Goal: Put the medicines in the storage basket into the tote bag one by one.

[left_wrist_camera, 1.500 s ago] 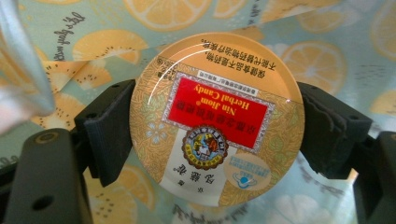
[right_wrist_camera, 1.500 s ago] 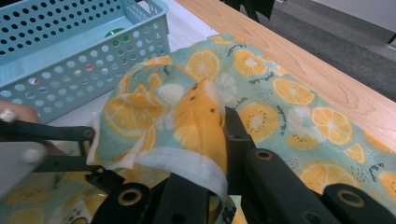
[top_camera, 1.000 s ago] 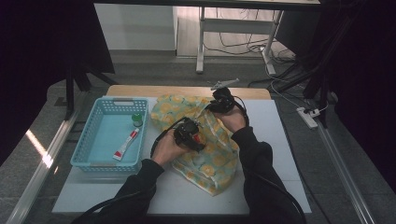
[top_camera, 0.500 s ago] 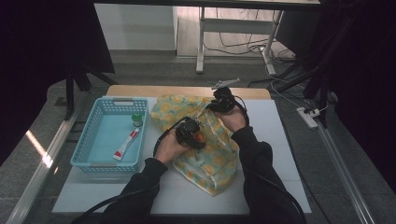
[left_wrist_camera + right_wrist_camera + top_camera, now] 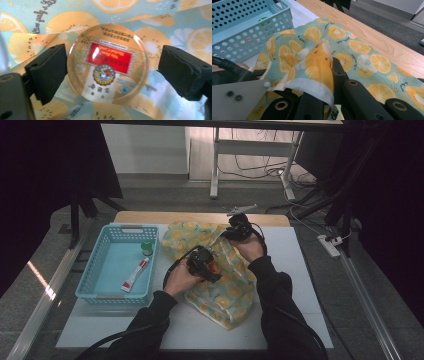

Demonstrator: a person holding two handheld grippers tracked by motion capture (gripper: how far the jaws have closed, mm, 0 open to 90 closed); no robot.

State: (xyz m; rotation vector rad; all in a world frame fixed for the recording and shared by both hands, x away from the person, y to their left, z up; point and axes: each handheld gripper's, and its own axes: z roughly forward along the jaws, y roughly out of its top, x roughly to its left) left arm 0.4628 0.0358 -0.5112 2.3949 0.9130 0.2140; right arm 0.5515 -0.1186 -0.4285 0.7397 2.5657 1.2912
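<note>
Now left tongs [image 5: 110,72] have just been opening astride the round tin [image 5: 108,63], unpinched, at 12 o'clock inside the bag [image 5: 220,290]; right tongs [image 5: 329,75] clamp its rim.

- The left gripper [image 5: 204,263] sits low and near the person's body, the forearm running up from the bottom edge; its jaws have just been opening, and they stand apart with a gap at each pad [image 5: 51,68].
- The right gripper [image 5: 237,229] lies farther out and to the right of it, wrist bent inward, jaws clamped together.
</note>
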